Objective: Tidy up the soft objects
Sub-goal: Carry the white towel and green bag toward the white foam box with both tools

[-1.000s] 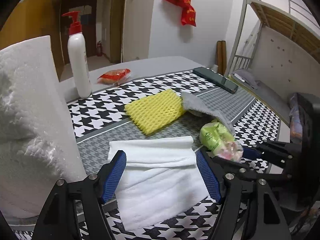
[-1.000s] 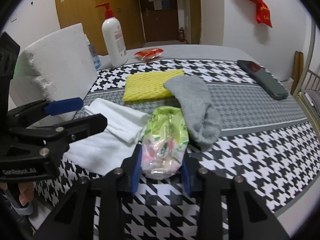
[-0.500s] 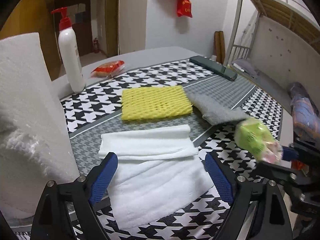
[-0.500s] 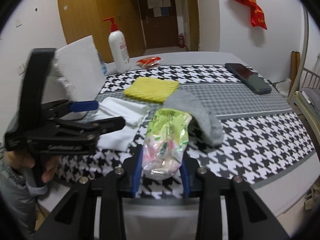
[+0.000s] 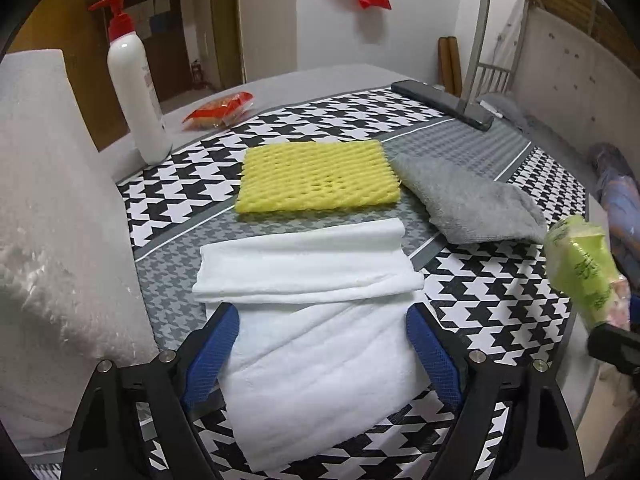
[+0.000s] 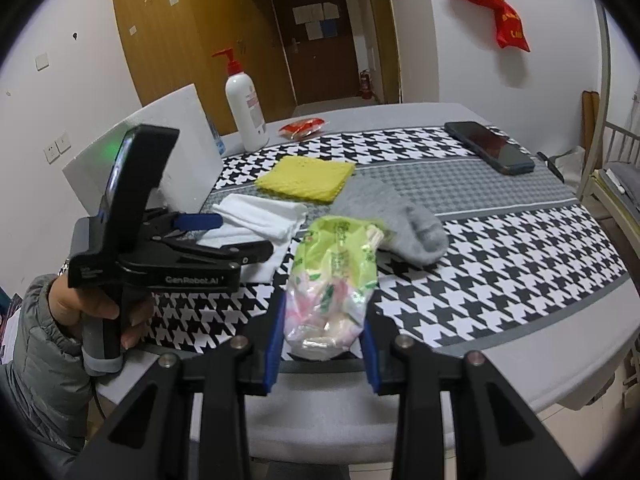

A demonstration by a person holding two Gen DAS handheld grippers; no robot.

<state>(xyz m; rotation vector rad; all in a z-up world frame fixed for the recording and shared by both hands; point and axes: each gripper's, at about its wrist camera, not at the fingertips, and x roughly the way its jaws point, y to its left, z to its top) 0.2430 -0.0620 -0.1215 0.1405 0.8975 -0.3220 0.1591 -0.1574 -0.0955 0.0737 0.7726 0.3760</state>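
White towel (image 5: pixel 320 320) near table edge (image 5: pixel 400 452), between closing jaws.

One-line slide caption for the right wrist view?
Right gripper holds a green packet off the table edge; left gripper over white towel.

green packet (image 6: pixel 334 280): off the houndstooth cloth (image 6: pixel 500 264) now, pinched in the right gripper (image 6: pixel 322 354) out past its near edge

left gripper (image 5: pixel 322 350): dropped lower over the white towel (image 5: pixel 320 320), jaws wider than before, closing a touch
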